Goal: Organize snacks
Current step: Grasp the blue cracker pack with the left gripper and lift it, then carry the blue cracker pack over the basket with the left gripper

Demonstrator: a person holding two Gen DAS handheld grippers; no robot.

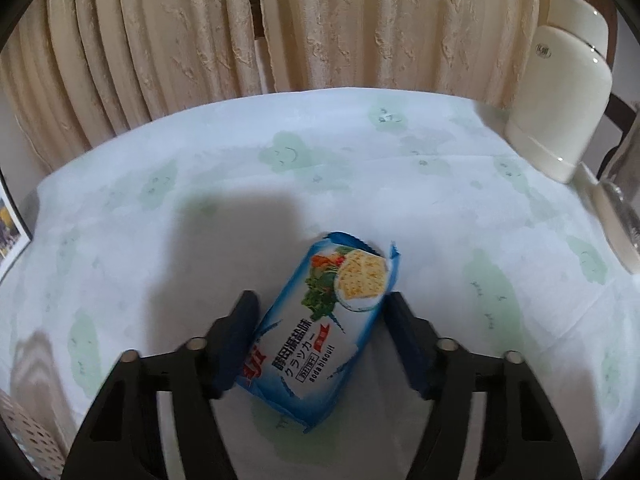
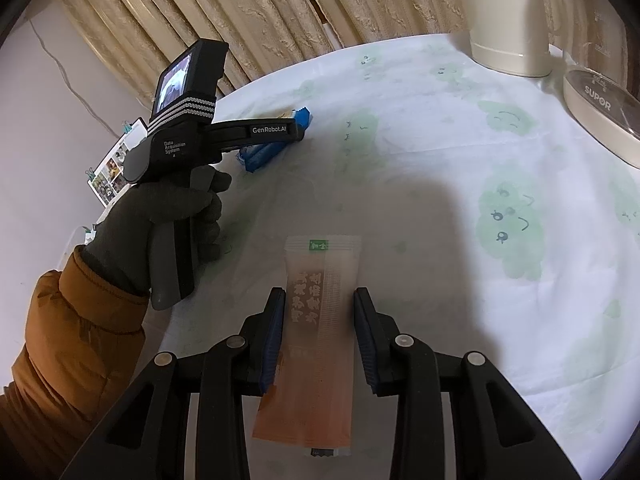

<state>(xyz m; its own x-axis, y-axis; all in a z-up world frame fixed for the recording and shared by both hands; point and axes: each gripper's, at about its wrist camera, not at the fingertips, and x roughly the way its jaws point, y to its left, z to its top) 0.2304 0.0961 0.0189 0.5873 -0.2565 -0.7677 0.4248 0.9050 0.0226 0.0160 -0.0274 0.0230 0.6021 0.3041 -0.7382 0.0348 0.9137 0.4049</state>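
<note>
A blue soda biscuit packet [image 1: 320,328] sits slanted between the fingers of my left gripper [image 1: 320,304], and both pads press its sides. The right wrist view shows that left gripper [image 2: 298,132] from the side, held by a grey-gloved hand [image 2: 160,216], with the blue packet [image 2: 264,152] low over the tablecloth. An orange sachet [image 2: 320,320] with a green mark at its far end lies lengthwise in my right gripper [image 2: 319,300]. The right gripper's blue pads touch the sachet's two long edges. The sachet's near end runs back under the fingers.
The table carries a white cloth with green cloud faces [image 1: 360,184]. A cream kettle [image 1: 568,92] stands at the far right, with a glass SUPOR appliance [image 2: 600,108] beside it. Beige curtains [image 1: 280,20] hang behind. Photo cards [image 2: 116,168] lie off the left edge.
</note>
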